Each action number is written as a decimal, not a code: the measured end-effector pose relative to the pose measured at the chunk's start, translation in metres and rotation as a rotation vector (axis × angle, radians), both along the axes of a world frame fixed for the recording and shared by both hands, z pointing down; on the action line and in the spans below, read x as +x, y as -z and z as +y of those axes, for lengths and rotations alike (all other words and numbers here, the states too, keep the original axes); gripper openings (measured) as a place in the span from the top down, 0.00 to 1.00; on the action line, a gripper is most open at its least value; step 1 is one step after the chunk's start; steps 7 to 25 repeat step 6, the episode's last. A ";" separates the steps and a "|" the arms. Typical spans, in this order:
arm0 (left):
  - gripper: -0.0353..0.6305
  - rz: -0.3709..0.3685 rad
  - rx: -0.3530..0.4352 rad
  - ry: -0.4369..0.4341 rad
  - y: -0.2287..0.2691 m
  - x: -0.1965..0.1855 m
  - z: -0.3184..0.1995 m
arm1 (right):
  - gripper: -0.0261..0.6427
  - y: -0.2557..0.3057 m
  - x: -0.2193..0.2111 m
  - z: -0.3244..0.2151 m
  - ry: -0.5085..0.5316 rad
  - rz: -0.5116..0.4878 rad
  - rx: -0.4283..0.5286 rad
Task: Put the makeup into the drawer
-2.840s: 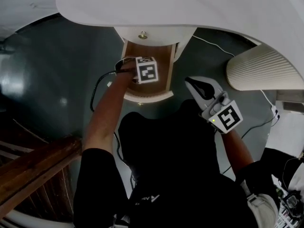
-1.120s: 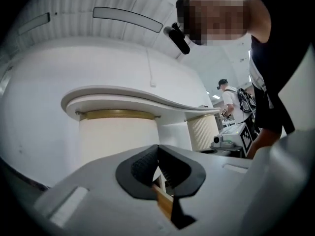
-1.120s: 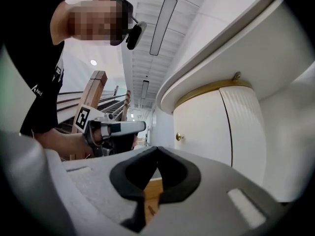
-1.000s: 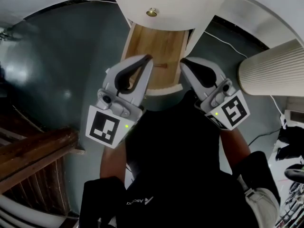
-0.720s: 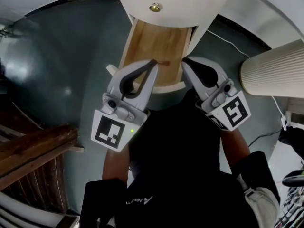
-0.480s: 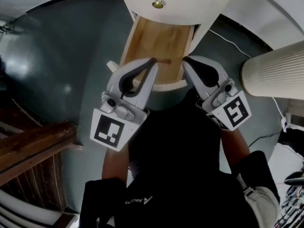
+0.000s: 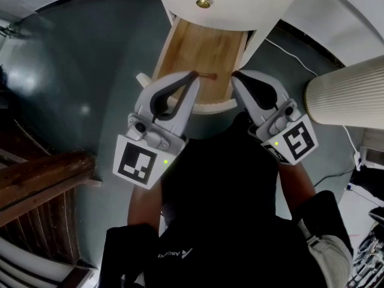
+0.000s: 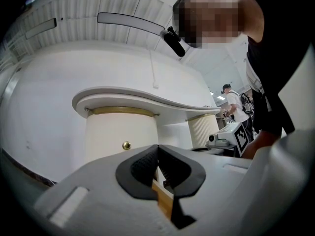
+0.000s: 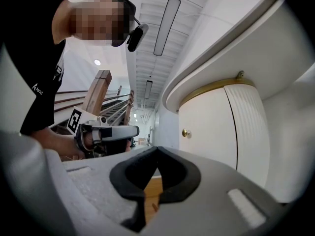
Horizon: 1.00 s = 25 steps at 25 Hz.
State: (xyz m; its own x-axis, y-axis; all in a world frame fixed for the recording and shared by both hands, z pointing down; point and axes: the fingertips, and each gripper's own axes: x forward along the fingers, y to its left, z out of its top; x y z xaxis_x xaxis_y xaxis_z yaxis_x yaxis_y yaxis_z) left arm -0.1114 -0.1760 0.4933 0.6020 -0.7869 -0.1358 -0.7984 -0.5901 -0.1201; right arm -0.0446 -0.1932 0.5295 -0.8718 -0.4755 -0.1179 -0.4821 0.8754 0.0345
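Observation:
The drawer (image 7: pixel 206 107) stands pulled out under a white rounded cabinet with a brass knob (image 7: pixel 204 2). Its wooden floor (image 7: pixel 201 44) is mostly bare. A small reddish-brown item (image 7: pixel 207 75), which may be the makeup, lies on it near the front. My left gripper (image 7: pixel 192 75) hovers over the drawer's front left part, shut with nothing between its pads. My right gripper (image 7: pixel 234 75) hangs at the drawer's front right corner, also shut and holding nothing. In the left gripper view the left gripper (image 8: pixel 158 147) points at the cabinet; in the right gripper view the right gripper (image 9: pixel 156 149) does the same.
A ribbed cream column (image 7: pixel 351 92) stands to the right. Brown wooden stair rails (image 7: pixel 42 182) run at the lower left. A white cable (image 7: pixel 288 47) lies on the dark floor. The white tabletop (image 7: pixel 336 11) overhangs the cabinet.
Earlier my left gripper reached inside the drawer; it has since drawn back to the drawer's front. Over the last second both grippers have barely moved.

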 end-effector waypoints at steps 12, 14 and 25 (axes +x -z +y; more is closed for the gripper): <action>0.93 -0.009 -0.001 0.004 0.000 -0.001 -0.003 | 0.96 0.000 0.001 -0.003 0.006 0.003 0.006; 0.93 -0.009 -0.001 0.004 0.000 -0.001 -0.003 | 0.96 0.000 0.001 -0.003 0.006 0.003 0.006; 0.93 -0.009 -0.001 0.004 0.000 -0.001 -0.003 | 0.96 0.000 0.001 -0.003 0.006 0.003 0.006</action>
